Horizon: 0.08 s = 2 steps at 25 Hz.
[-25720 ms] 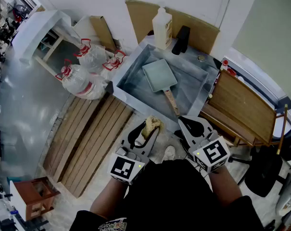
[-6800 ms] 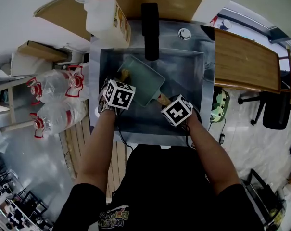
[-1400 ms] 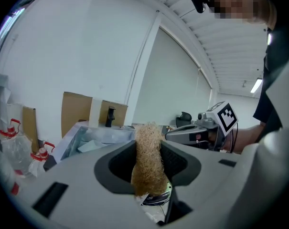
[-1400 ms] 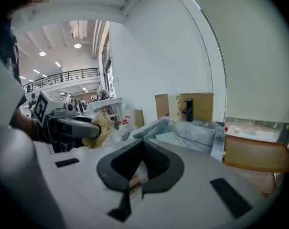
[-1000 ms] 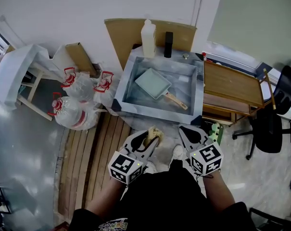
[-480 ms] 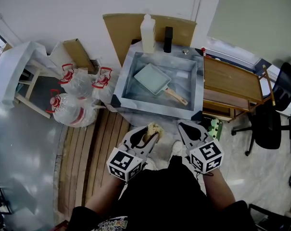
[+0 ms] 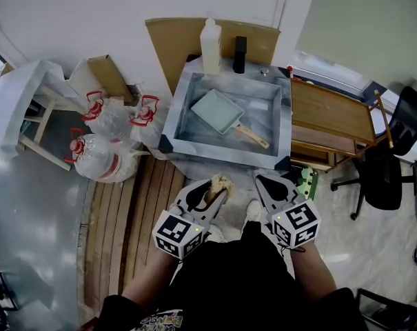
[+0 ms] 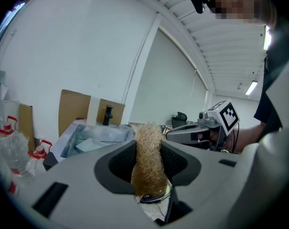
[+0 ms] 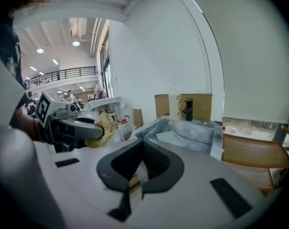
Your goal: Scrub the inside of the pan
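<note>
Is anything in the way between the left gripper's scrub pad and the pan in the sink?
Nothing visible blocks it. The pan lies bare in the sink, ahead of the left gripper, which is shut on the scrub pad. Only the sink's near wall must be cleared from above.

Ahead of me white wall [image 7: 125,5]; wooden slats [image 7: 136,205] on grey floor [image 7: 29,205]; wooden stand [image 7: 332,119] right, probably black chair [image 7: 387,178].

**A:** Steel sink [image 7: 172,126] at the wall, and the pan [image 7: 218,111] lies flat on its bottom, handle angled toward the near right corner.

**B:** The back rim carries a white bottle [image 7: 209,45] just beside the black tap [image 7: 240,54]. Down on the floor [image 7: 49,212], wooden slats [image 7: 136,205] and clear plastic jugs [image 7: 98,157] sit left of the sink.
</note>
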Available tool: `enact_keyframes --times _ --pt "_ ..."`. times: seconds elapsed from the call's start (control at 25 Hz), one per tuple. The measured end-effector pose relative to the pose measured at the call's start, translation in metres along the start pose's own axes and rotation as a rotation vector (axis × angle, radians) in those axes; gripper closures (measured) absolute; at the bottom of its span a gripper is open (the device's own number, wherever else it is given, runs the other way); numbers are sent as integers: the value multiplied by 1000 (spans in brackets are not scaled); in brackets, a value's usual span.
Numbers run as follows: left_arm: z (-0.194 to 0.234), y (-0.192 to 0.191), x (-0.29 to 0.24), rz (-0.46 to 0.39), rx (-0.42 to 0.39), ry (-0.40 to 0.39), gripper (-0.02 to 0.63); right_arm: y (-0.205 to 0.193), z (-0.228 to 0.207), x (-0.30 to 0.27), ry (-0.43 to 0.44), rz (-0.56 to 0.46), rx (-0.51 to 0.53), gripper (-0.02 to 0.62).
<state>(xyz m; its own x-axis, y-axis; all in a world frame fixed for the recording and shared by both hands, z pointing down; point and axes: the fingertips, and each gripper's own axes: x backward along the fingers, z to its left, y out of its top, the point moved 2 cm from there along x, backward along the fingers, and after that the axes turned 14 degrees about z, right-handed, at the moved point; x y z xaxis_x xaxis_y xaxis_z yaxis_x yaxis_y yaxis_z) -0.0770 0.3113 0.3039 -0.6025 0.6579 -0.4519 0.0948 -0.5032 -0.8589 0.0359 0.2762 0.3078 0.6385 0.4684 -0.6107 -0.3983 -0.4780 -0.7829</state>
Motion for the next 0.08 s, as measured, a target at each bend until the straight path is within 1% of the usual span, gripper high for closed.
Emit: enact_keyframes --times 0.08 --pt "1 -1 1 -2 0 -1 462 -1 1 -1 -3 1 -2 586"
